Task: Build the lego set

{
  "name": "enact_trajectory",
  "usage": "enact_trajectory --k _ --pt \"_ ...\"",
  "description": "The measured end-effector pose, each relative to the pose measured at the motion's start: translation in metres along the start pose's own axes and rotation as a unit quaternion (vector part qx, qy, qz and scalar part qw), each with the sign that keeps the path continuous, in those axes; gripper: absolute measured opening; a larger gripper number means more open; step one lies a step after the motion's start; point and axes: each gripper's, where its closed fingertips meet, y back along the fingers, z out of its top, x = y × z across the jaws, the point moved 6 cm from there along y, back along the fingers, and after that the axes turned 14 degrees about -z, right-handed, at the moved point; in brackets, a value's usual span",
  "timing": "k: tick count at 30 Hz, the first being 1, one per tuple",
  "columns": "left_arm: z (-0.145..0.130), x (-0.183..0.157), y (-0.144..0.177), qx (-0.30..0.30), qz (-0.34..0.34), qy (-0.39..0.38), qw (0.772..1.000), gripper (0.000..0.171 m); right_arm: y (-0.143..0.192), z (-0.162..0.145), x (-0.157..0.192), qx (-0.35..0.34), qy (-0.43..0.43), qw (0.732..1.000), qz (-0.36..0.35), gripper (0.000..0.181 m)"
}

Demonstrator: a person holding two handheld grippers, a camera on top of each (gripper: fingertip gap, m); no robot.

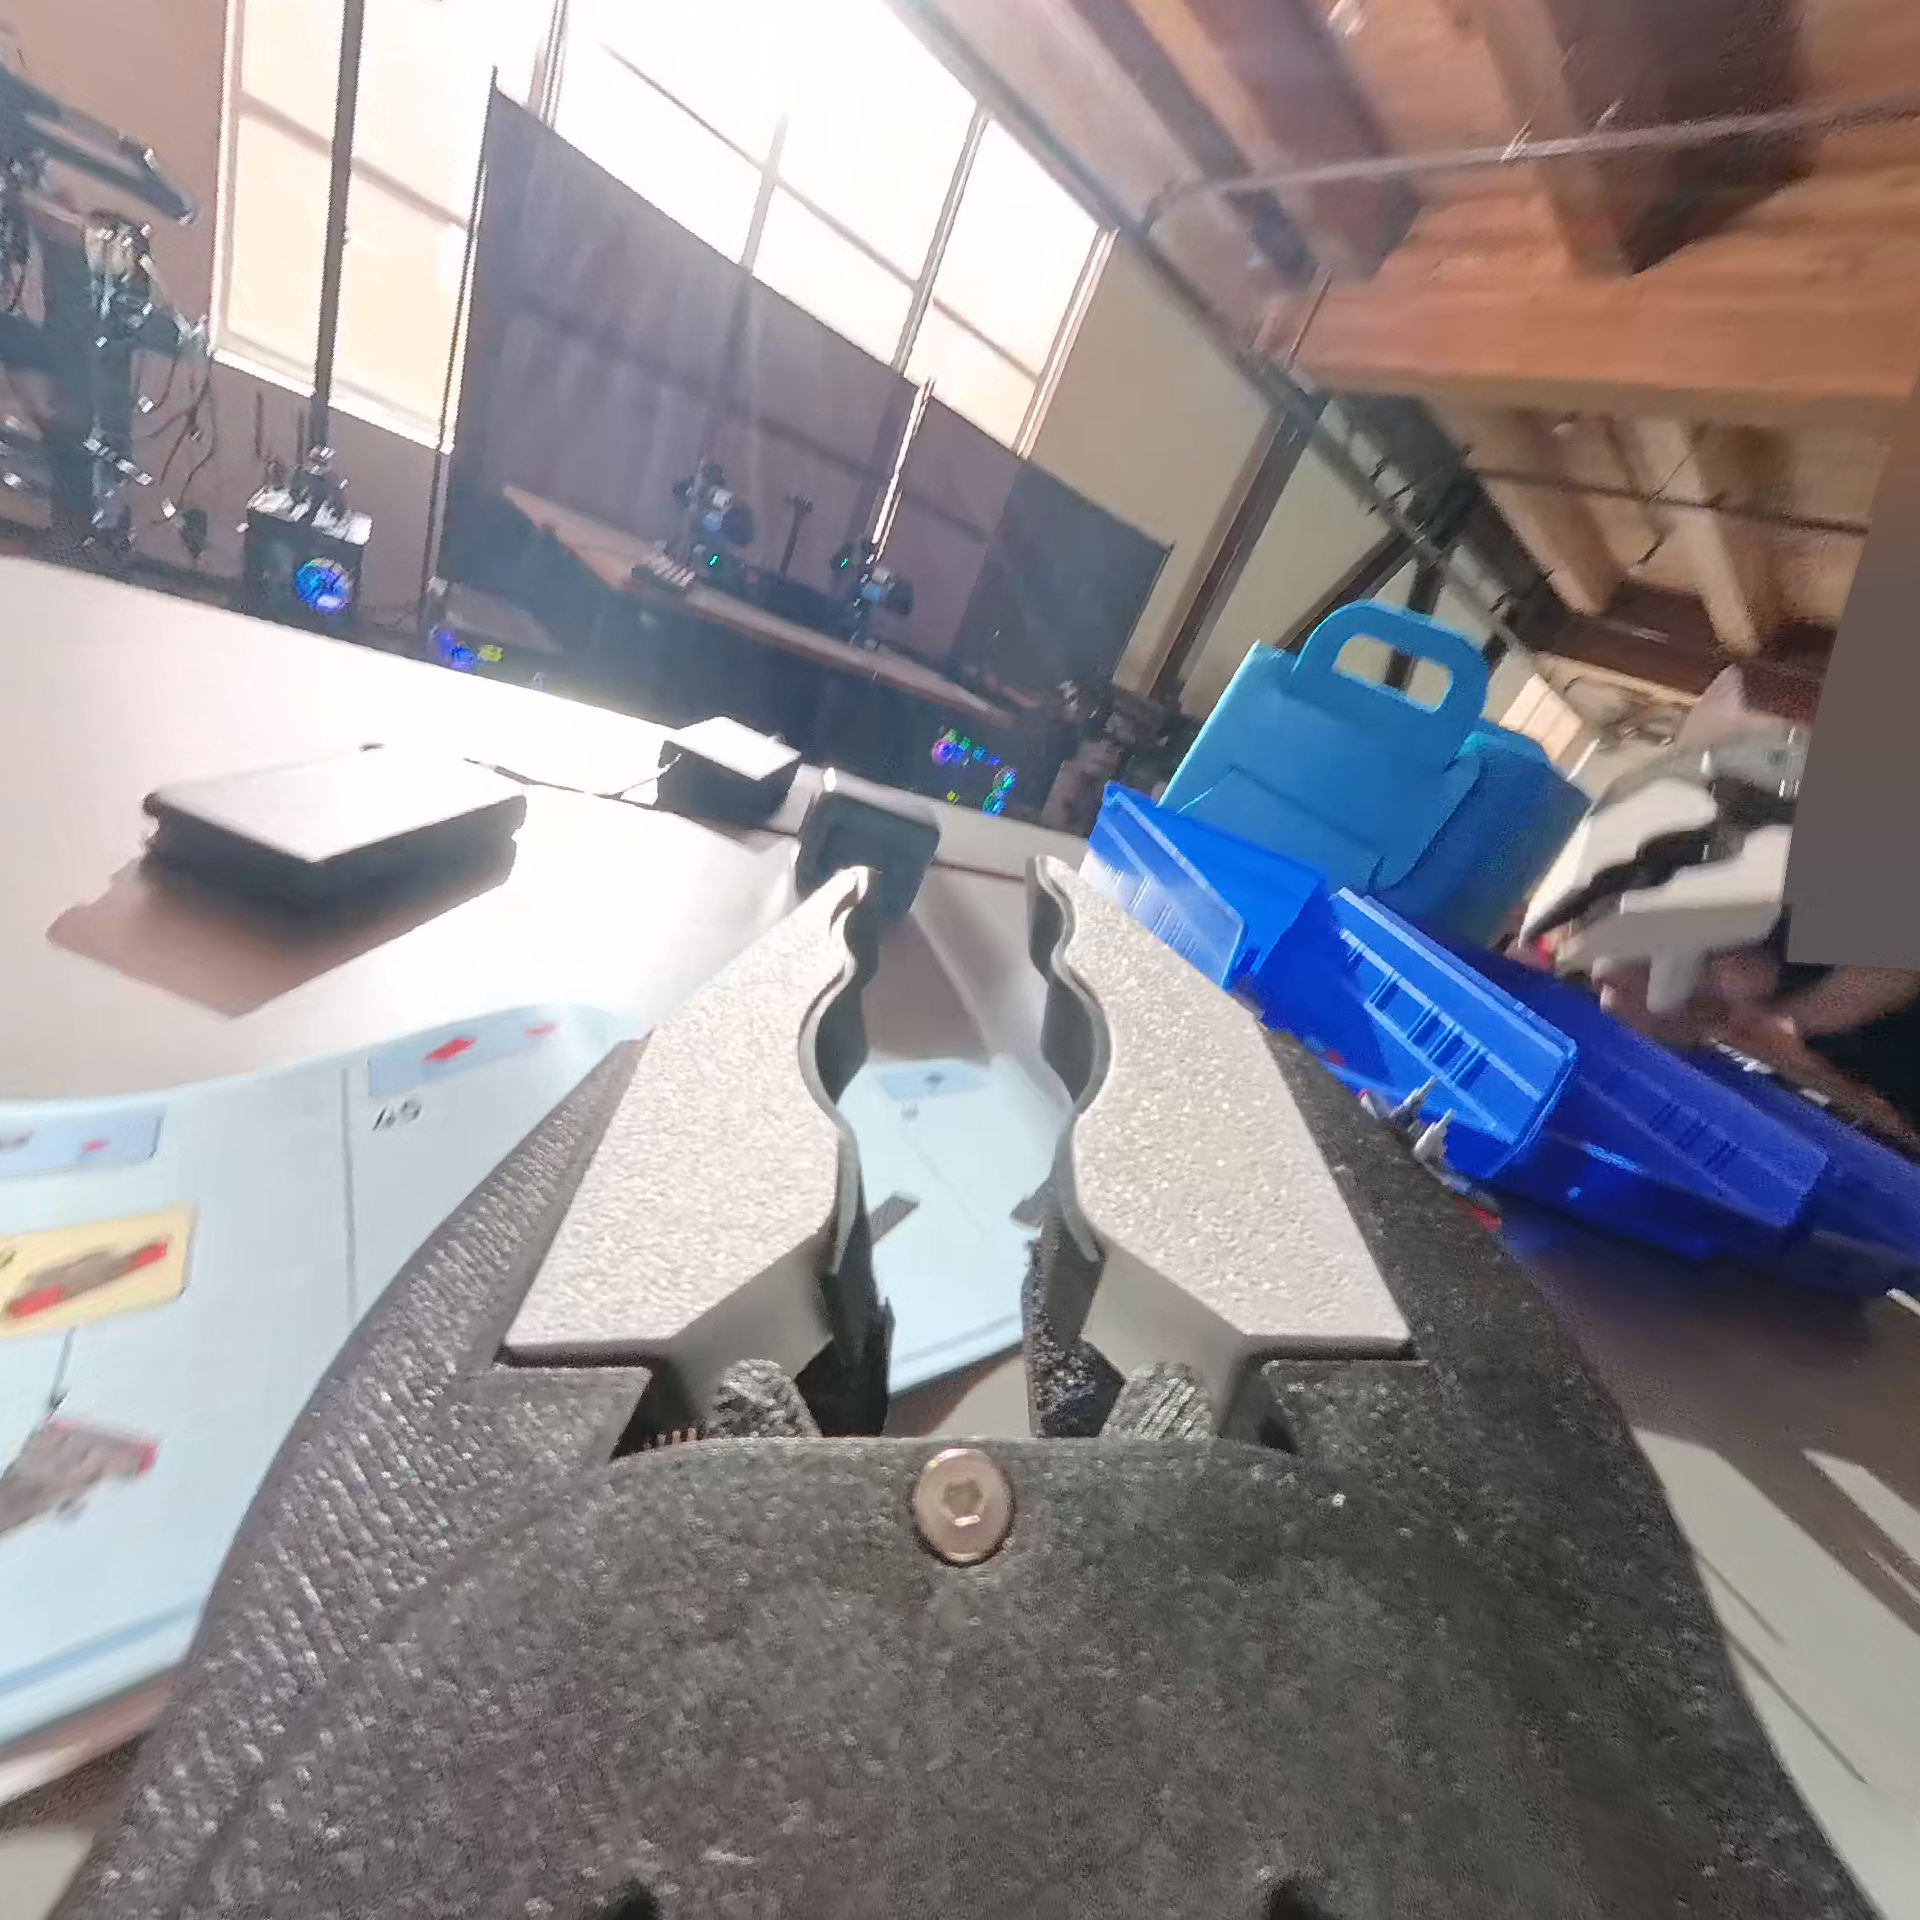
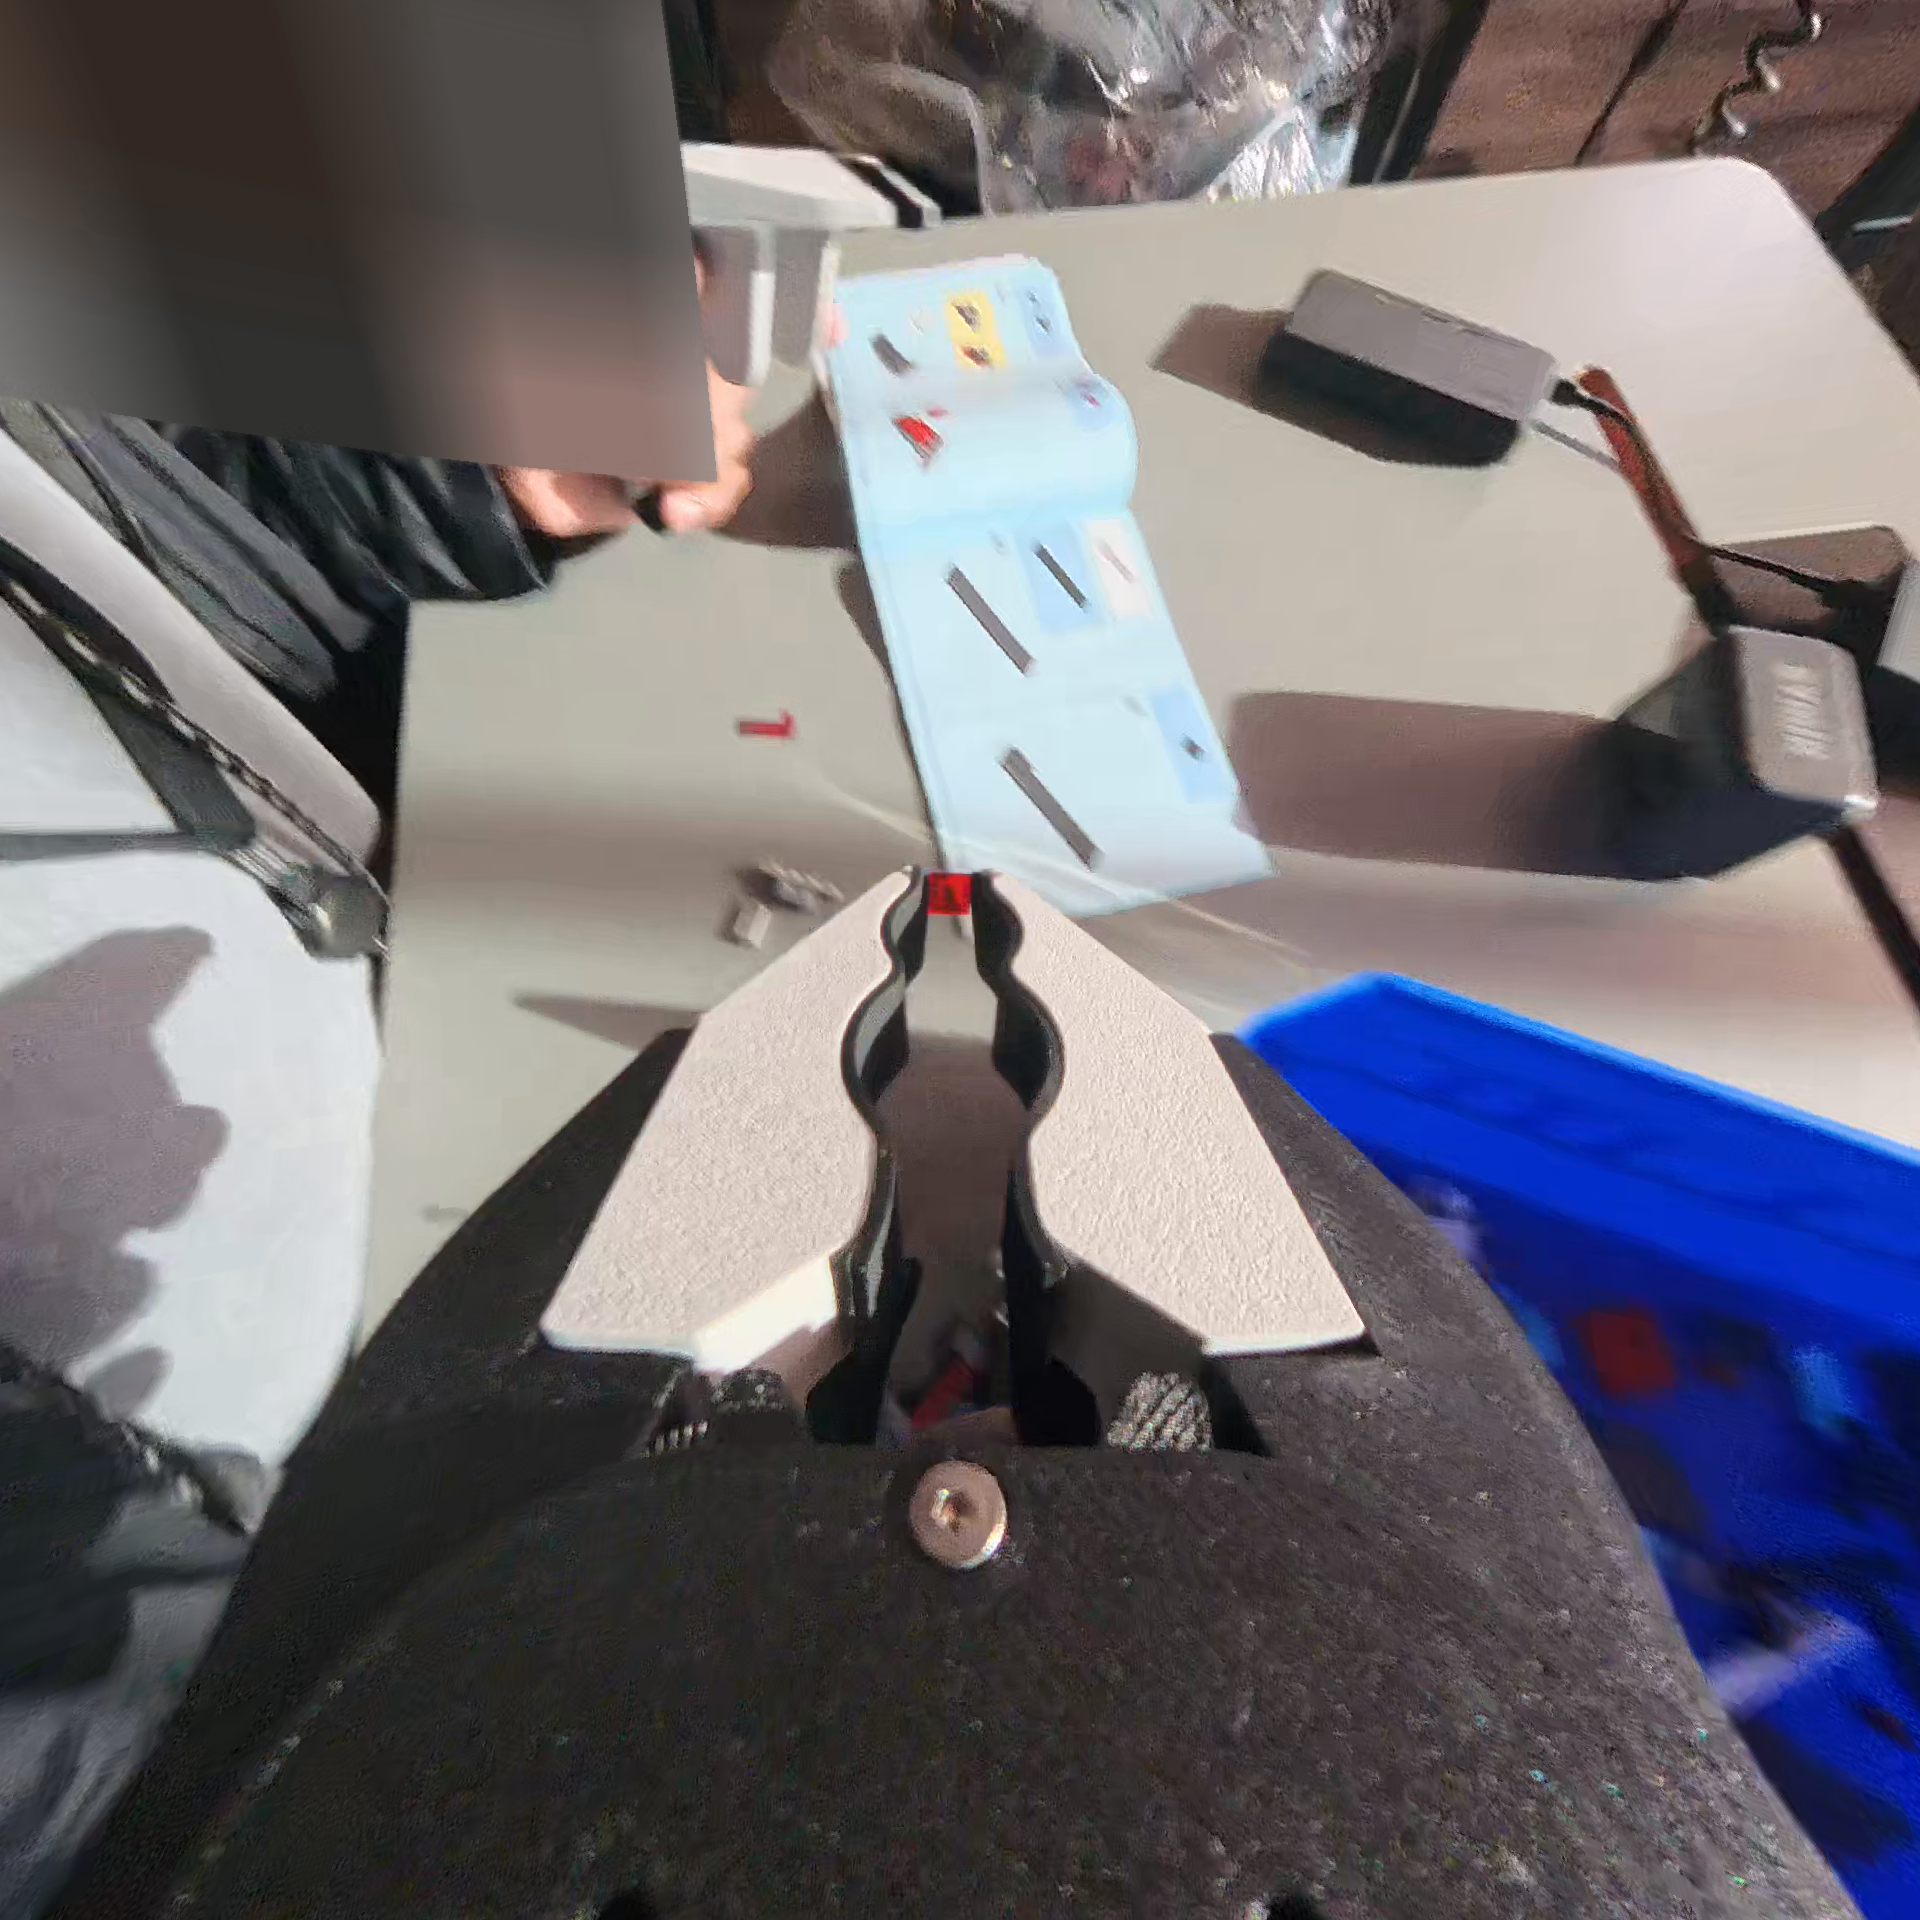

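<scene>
Grippers are working over the pale grey desk point(image 2: 1351, 260), and the right gripper point(image 2: 950, 891) is pinching a tiny red lego piece point(image 2: 950, 894) right at its fingertips, jaws clamped on it and nearly closed. It is hanging above the desk's middle, just short of the near end of the light blue instruction booklet point(image 2: 1039, 582), which is lying open and stretching toward the far edge.

Another small red lego piece point(image 2: 767, 724) is sitting on the bare desk to the left of the booklet, and a little cluster of grey lego pieces point(image 2: 774, 902) is lying just left of the right gripper's tips (too blurred to make out their shapes).

Over on the left wrist view, the left gripper point(image 1: 951, 894) is hovering low over the booklet point(image 1: 260, 1195), jaws parted and holding nothing.

A deep blue plastic bin point(image 1: 1455, 1039) is standing along the desk's right side, with a lighter blue handled case point(image 1: 1351, 769) behind it. The same bin point(image 2: 1610, 1143) is showing at the right gripper's right flank. A flat dark grey box point(image 2: 1403, 364) with a cable is resting near the far right corner.
</scene>
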Motion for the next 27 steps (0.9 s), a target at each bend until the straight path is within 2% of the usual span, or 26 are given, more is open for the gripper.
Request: enact_trajectory --k 5,10,15,23,27 --pt "0.016 -0.001 -0.017 -0.035 -0.028 -0.017 0.999 0.029 -0.064 -0.008 0.077 -0.023 -0.058 0.998 -0.009 0.011" --pt "0.011 -0.001 -0.004 -0.065 -0.046 0.009 0.997 0.027 -0.116 -0.032 0.119 0.008 -0.102 0.994 -0.042 0.011" --pt "0.018 0.01 0.026 -0.079 -0.001 -0.022 0.997 0.02 -0.136 -0.039 0.13 0.031 -0.104 0.991 -0.076 0.011" --pt "0.041 0.028 0.067 -0.137 0.023 -0.045 0.989 0.008 -0.147 -0.045 0.132 0.061 -0.088 0.99 -0.096 0.011" --pt "0.049 0.036 0.081 -0.164 0.019 -0.03 0.986 0.007 -0.149 -0.046 0.131 0.07 -0.087 0.989 -0.098 0.011"
